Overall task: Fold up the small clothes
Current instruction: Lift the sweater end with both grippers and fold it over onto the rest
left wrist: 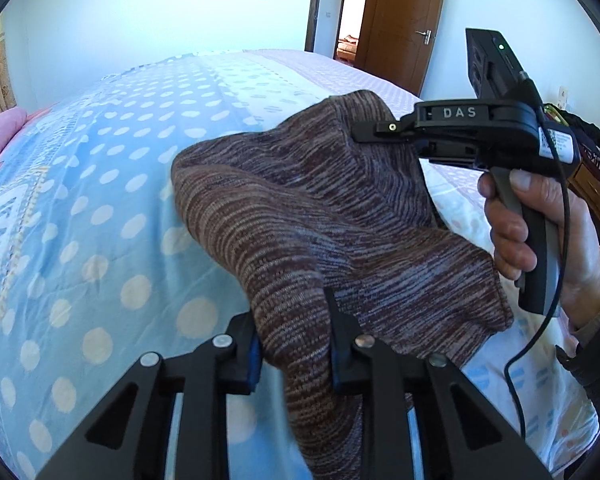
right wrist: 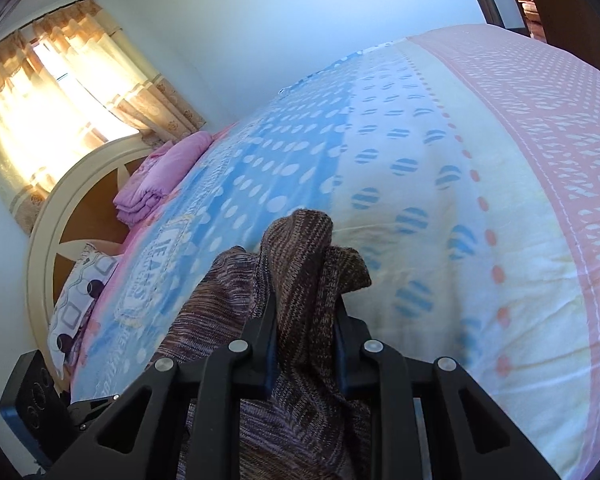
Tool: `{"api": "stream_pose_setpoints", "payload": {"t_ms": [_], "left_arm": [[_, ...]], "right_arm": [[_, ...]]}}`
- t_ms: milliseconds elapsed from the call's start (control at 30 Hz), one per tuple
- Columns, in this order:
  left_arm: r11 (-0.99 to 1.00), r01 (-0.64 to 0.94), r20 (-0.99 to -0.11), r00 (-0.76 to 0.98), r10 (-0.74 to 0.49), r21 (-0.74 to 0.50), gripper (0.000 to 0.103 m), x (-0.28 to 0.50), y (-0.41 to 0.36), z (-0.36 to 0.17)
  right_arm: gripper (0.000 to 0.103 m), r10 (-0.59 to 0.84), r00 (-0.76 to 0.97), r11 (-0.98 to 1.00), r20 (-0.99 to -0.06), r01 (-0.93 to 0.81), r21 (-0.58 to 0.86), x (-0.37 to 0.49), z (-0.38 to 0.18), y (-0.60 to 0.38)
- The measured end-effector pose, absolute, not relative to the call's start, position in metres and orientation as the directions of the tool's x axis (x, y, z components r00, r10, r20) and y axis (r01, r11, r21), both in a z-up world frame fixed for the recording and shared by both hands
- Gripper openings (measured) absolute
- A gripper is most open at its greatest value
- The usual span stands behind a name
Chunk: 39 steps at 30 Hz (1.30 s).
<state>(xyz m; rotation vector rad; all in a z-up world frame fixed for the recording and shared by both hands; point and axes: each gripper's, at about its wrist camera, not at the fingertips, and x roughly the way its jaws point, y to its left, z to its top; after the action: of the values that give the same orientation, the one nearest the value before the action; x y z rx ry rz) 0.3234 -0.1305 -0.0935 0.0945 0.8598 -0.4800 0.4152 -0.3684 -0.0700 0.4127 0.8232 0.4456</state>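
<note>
Wide bed [left wrist: 112, 184] filling most of both views, covered in a smooth blue sheet with pale polka dots, cream and pink bands toward the right. Wooden door [left wrist: 404, 20] at upper right, sunlit curtains [right wrist: 60, 92] at upper left. Brown marled knit garment [left wrist: 300, 216] held above the bed at frame centre, soft and ribbed, pinched in the left claw [left wrist: 296, 344] and right claw [right wrist: 306, 320], both clamped on its bunched folds.
</note>
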Motion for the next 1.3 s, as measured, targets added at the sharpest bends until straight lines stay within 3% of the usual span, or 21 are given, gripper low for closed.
{"api": "stream_pose_setpoints", "payload": {"t_ms": [1300], "left_arm": [[0.978,0.187,-0.712,0.675,-0.195,-0.091,0.025,0.213,0.053,-0.07]], "right_arm": [[0.022,0.72,0.418,0.693,-0.553,-0.461,0.554,0.343,-0.05,-0.149]]}}
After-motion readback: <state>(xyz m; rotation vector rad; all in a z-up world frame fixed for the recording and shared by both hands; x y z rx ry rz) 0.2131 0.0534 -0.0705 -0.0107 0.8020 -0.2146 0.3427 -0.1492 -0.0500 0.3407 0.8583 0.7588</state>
